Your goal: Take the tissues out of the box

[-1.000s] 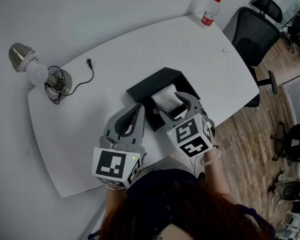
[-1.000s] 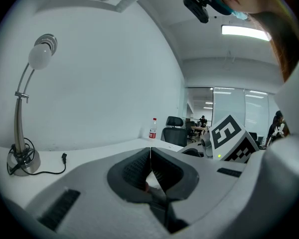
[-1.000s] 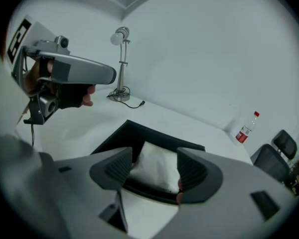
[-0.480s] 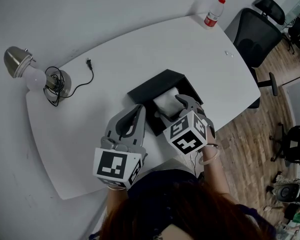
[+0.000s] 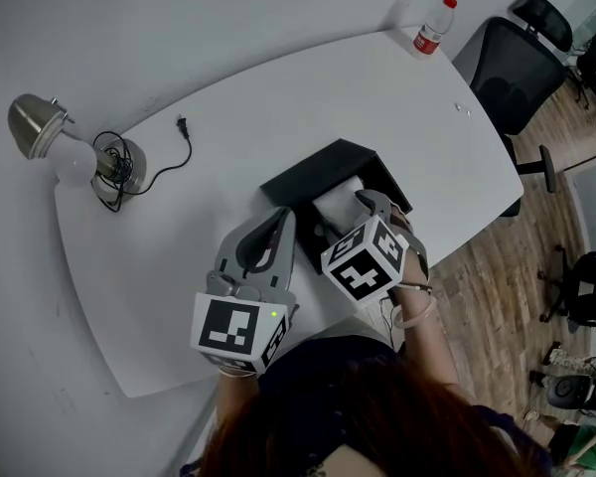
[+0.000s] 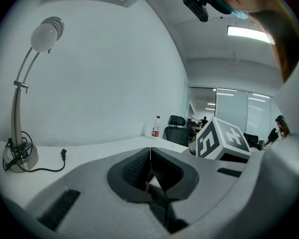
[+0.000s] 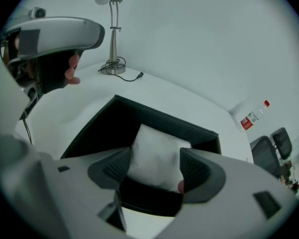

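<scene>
A black open box (image 5: 303,175) lies on the white table (image 5: 228,117), and a white tissue pack (image 5: 338,197) rests inside it. My right gripper (image 5: 346,217) reaches down into the box. Its jaws stand wide on either side of the tissue pack (image 7: 157,151), whose left edge is close to one pad; the box wall (image 7: 139,114) shows behind. My left gripper (image 5: 276,223) hovers just left of the box with its jaws shut and nothing between them (image 6: 150,156).
A desk lamp (image 5: 50,137) with a coiled cord and plug (image 5: 179,125) stands at the table's far left. A water bottle (image 5: 432,26) sits at the far right corner. Black office chairs (image 5: 517,68) stand beyond the table's right edge.
My right gripper has moved lower into the box, and its jaws now straddle the tissue pack. The left gripper has shifted slightly to the right.
</scene>
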`<state>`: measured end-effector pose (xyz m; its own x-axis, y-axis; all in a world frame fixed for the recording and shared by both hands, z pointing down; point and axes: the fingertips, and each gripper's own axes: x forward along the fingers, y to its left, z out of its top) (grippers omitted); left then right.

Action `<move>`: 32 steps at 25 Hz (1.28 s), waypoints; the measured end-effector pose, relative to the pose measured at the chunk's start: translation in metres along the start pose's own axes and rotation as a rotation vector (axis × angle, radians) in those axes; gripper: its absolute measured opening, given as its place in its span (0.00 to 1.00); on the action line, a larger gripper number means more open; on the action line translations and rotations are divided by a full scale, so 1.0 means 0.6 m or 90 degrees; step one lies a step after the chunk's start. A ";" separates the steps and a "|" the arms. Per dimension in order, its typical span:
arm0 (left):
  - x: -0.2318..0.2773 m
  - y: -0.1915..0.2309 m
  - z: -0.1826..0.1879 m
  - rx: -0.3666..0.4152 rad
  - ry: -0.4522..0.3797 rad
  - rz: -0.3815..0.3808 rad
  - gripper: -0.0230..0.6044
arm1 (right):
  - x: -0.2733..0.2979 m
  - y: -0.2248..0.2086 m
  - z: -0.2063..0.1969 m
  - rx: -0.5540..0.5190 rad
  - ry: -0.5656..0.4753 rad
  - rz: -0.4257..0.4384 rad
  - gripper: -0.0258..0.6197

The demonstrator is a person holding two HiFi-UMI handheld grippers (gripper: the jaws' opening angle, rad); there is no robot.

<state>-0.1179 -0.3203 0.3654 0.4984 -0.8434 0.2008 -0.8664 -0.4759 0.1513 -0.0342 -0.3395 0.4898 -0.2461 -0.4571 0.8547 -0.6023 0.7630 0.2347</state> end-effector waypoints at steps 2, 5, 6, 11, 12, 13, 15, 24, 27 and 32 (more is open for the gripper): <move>-0.001 0.000 -0.001 0.000 0.001 0.000 0.08 | 0.005 0.001 -0.003 0.003 0.014 0.000 0.48; -0.003 0.002 -0.002 -0.002 0.002 0.002 0.08 | 0.011 0.001 -0.006 0.003 0.030 0.001 0.48; -0.004 0.003 -0.001 -0.003 0.001 0.003 0.08 | 0.012 0.001 -0.006 0.001 0.035 0.001 0.48; -0.013 0.008 0.000 -0.005 -0.003 0.010 0.08 | 0.016 0.001 -0.006 -0.015 0.048 -0.010 0.48; -0.015 0.009 0.000 -0.005 -0.004 0.012 0.08 | 0.016 0.002 -0.006 -0.019 0.049 -0.011 0.48; -0.017 0.009 0.000 -0.006 -0.005 0.013 0.08 | 0.016 0.002 -0.006 -0.023 0.049 -0.013 0.47; -0.021 0.008 0.001 -0.006 -0.006 0.016 0.08 | 0.015 0.002 -0.005 -0.028 0.047 -0.016 0.44; -0.041 -0.001 0.003 -0.002 -0.013 0.023 0.08 | 0.007 0.000 -0.004 -0.035 0.029 -0.007 0.39; -0.049 -0.001 0.003 -0.002 -0.014 0.029 0.08 | 0.005 -0.001 -0.003 -0.034 0.023 -0.004 0.39; -0.058 -0.003 0.004 0.000 -0.015 0.036 0.08 | -0.003 -0.004 -0.001 -0.027 0.004 -0.011 0.38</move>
<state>-0.1339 -0.2904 0.3558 0.4479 -0.8745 0.1862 -0.8931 -0.4276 0.1399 -0.0321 -0.3406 0.4881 -0.2318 -0.4672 0.8532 -0.5739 0.7739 0.2678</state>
